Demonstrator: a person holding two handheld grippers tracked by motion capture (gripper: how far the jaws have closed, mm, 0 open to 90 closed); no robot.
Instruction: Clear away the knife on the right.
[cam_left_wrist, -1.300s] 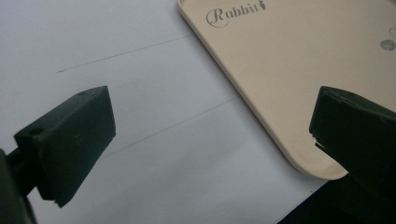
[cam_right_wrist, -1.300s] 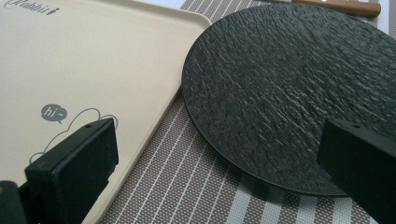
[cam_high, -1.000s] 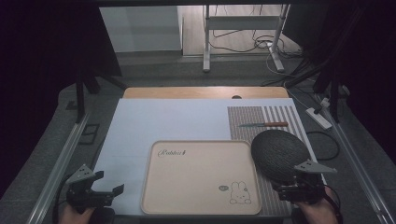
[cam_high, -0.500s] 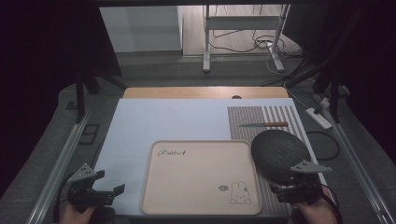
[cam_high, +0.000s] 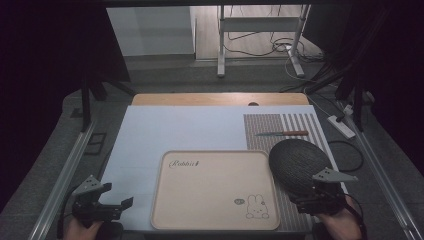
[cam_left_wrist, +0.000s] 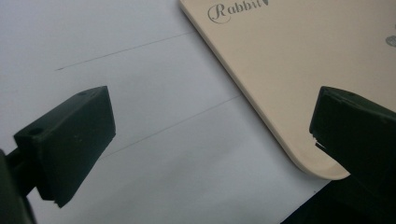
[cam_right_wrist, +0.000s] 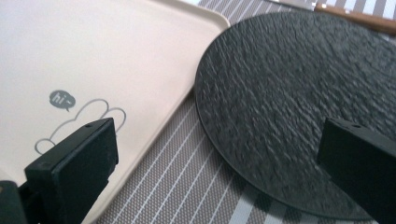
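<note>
Right gripper (cam_high: 314, 196), jaws wide apart and empty, hovers at the near edge of a round black slate plate (cam_high: 298, 163) lying on a striped placemat (cam_high: 280, 125), touching the beige rabbit tray (cam_high: 215, 190). Left gripper (cam_high: 107, 207), also agape and empty, sits near the tray's left corner.

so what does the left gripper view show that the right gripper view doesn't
Left gripper view alone: bare white table surface and the tray's "Rabbit" lettering by the left tool, jaws open. Right gripper view alone: the black round plate, the striped mat, the rabbit drawing and a knife handle beyond the right tool, also open. Both share the beige tray.
</note>
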